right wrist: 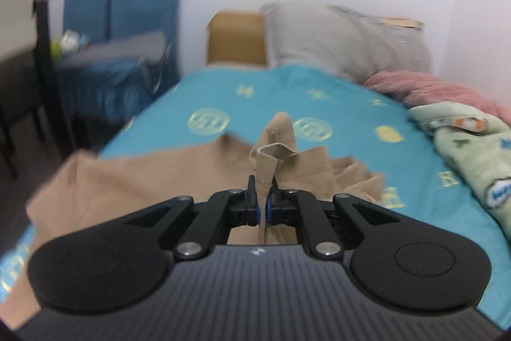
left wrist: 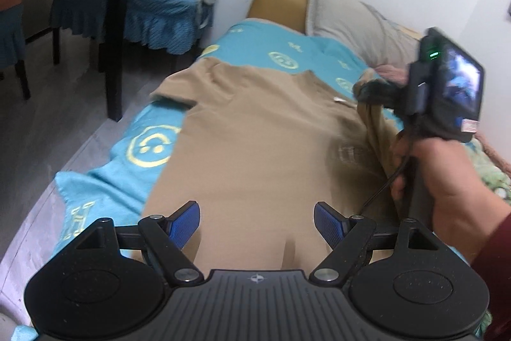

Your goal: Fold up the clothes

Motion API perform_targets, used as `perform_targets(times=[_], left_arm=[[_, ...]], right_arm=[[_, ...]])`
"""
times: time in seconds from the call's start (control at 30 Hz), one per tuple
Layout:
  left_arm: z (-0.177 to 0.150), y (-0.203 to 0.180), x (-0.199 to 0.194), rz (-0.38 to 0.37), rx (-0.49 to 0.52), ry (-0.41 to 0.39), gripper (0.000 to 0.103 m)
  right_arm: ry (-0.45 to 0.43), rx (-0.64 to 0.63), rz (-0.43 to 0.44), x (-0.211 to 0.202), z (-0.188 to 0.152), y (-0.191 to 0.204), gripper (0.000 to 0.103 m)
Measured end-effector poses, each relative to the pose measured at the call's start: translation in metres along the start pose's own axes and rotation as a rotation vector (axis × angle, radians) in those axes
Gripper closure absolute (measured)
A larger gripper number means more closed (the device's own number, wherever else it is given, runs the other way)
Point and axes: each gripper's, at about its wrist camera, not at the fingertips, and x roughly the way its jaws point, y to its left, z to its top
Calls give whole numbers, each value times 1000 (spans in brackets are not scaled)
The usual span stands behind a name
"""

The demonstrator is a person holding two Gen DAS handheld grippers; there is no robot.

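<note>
A tan shirt (left wrist: pixel 255 143) lies spread on the bed's teal blanket (left wrist: pixel 147 149). My left gripper (left wrist: pixel 257 224) is open and empty, its blue pads just above the shirt's near end. My right gripper (right wrist: pixel 262 206) is shut on a bunched fold of the tan shirt (right wrist: pixel 271 155) and holds it lifted above the blanket. In the left wrist view the right gripper (left wrist: pixel 364 96) shows at the right, held in a hand, with the shirt's right side hanging from it.
A grey pillow (left wrist: pixel 354 21) and a tan headboard (left wrist: pixel 278 2) lie at the far end. A pink blanket (right wrist: pixel 431 88) and a pale green printed blanket (right wrist: pixel 472 149) lie along the right. Blue-covered chairs (left wrist: pixel 153 8) and a dark table leg (left wrist: pixel 116 31) stand left of the bed.
</note>
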Motion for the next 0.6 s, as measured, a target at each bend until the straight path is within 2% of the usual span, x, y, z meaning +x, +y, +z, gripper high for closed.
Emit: perform_targets(times=[0.1,0.13,0.17,0.2,0.27,0.4,0.6], left_arm=[[0,6,11,5,-9,15,22],[0,6,15,3,-8,21,22],[0,6,18,2,-6,28,23],[-1,5,21,-5,-1,35,23],[-3,-1,26,-26,25,48,23],[-9,-15,26,-78,93,54,23],[-20,-37,13,-128,183,28,23]], right_arm=[[69,11,16,19,-11,6,94],[86,24,29,23,-12,2,90],[103,37,43,27,-14,-2,69],[107,50,67,27,-14,-8,35],[82,83,119,18,-14,-18,1],[24,192,185,-30,-11,-52,0],[-53,275,188,-154,-37,-102,0]])
